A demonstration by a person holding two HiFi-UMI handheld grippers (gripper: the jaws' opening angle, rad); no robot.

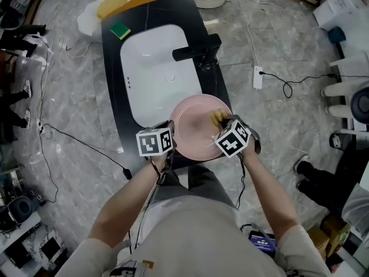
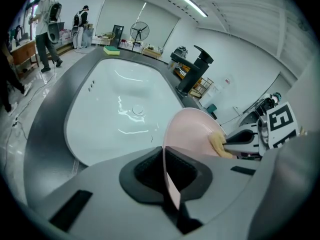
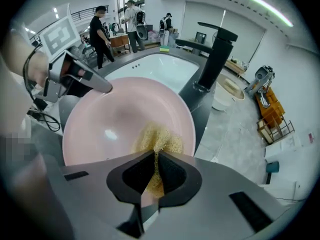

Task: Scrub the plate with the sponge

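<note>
While the left gripper [image 2: 165, 179] pinches the round pink plate [image 3: 115, 119] by its rim near the white sink [image 2: 120, 109], the right gripper [image 3: 155, 174] clamps a yellow fibrous sponge [image 3: 159, 139] against its face.

This looks like a workshop or test hall, not a home. A black table [image 1: 113, 91] with a white oval basin [image 1: 157, 68] and matt black tap [image 1: 196, 52] stands alone on grey marbled floor [image 1: 75, 154]. At its 3 o'clock lie a white power strip [image 1: 258, 77] and trailing black cables [image 1: 291, 85]. Towards 11 o'clock, people [image 2: 46, 24] stand near a pedestal fan [image 2: 139, 32].
</note>
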